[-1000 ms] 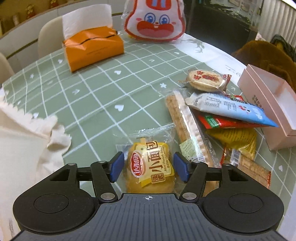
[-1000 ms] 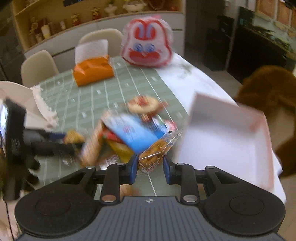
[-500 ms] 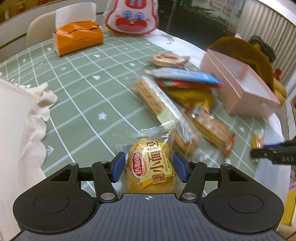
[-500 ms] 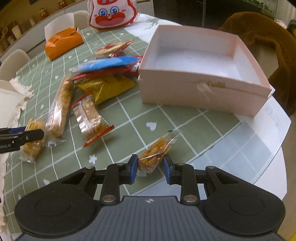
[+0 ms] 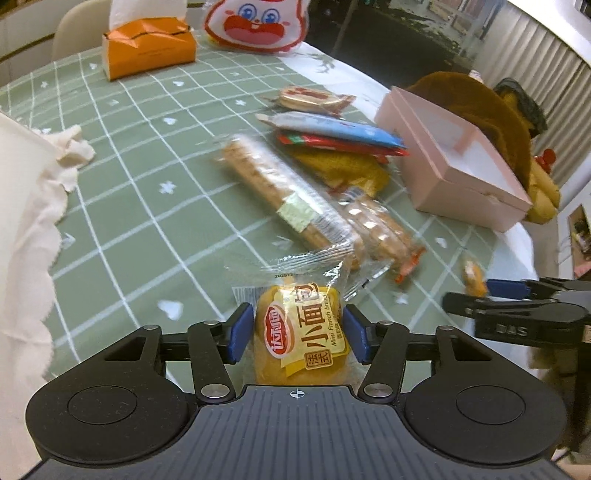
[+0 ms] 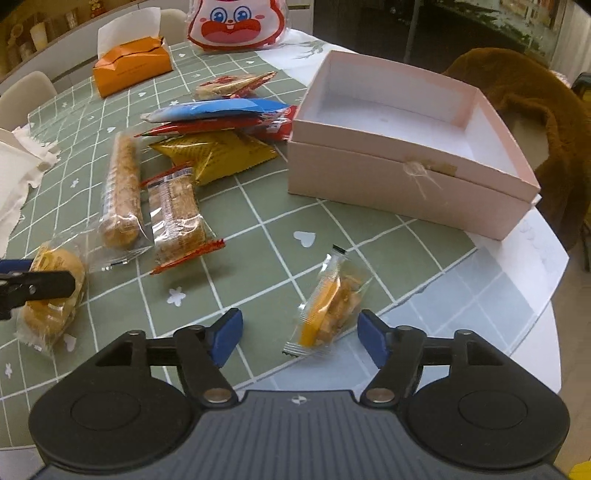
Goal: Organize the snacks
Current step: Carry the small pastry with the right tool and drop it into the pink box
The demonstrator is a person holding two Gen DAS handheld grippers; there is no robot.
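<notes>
Left hand-held gripper (image 5: 298, 332): jaws have just been closing, now clamped on the mini bread packet (image 5: 301, 338), blue pads pressed against both sides of the wrapper. Packet held just above the green checked desk (image 5: 147, 206), its clear crimped end pointing forward toward the pile of snacks.

Right hand-held gripper (image 6: 300, 339): jaws have just been opening, now standing well apart. Small clear snack packet (image 6: 330, 301) between the pads, touching neither, lying tilted on the desk near its front edge. Whether it rests fully flat: hard to tell from this angle.

Pink box (image 6: 413, 162) (open-topped, white inside, nothing visible in it) beyond the small packet, apart from it, toward the desk's right side.

Left of the box, clustered: long biscuit sleeve (image 6: 122, 188), shorter cracker pack (image 6: 177, 214) just beside it, yellow packet (image 6: 214, 153), red packet (image 6: 207, 127) and blue packet (image 6: 218, 109) stacked touching one another, round cake packet (image 6: 229, 84) behind them.

Orange tissue box (image 6: 131, 68) and rabbit-face bag (image 6: 234, 24) at the far edge.
</notes>
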